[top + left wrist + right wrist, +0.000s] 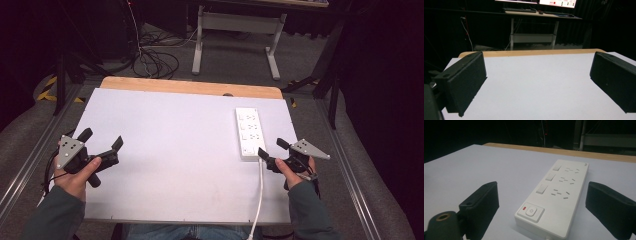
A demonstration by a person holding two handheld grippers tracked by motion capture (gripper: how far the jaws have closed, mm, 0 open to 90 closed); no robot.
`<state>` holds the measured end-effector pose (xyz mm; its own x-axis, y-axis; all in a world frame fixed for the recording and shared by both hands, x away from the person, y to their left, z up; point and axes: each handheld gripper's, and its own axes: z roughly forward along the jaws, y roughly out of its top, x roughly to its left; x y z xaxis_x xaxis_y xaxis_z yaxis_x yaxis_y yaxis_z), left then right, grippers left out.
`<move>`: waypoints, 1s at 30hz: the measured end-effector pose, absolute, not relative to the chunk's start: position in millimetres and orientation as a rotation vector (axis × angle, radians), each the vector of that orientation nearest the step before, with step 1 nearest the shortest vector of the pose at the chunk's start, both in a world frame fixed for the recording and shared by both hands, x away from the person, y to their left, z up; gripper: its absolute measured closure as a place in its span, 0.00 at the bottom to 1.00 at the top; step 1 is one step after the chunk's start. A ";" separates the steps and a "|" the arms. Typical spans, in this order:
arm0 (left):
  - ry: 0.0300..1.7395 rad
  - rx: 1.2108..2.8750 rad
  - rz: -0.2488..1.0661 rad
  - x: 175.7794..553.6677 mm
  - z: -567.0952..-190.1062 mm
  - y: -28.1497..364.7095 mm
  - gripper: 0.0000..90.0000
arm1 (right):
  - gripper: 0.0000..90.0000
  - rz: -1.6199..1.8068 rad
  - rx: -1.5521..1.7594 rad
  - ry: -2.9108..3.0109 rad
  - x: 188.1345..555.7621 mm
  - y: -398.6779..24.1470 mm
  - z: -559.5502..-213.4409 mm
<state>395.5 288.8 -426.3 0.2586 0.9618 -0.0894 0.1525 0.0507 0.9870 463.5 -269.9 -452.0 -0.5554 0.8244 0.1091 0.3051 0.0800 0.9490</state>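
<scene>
Approaching the power strip [554, 195] near the desk's right edge, the right hand-held gripper [541, 207] is held released; a switch press or grasp is judged next.

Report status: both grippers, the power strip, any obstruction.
Left gripper open, over bare table. Right gripper open, at the near end of the power strip, not touching. Nothing in the way.
</scene>
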 end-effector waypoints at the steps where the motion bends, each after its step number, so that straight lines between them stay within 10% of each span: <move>1: 1.142 1.375 0.886 395.5 -426.3 288.8 0.01 | 0.13 1.484 1.111 1.903 463.5 -270.0 -452.1; 30: 1.125 1.393 0.876 398.7 -426.4 285.0 0.01 | 0.35 1.442 1.085 1.879 458.9 -273.3 -450.1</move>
<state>398.7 285.0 -426.4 0.2789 0.9568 -0.0818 0.1554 0.0391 0.9871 458.9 -273.3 -450.1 -0.5368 0.8416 0.0596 0.2754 0.1080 0.9553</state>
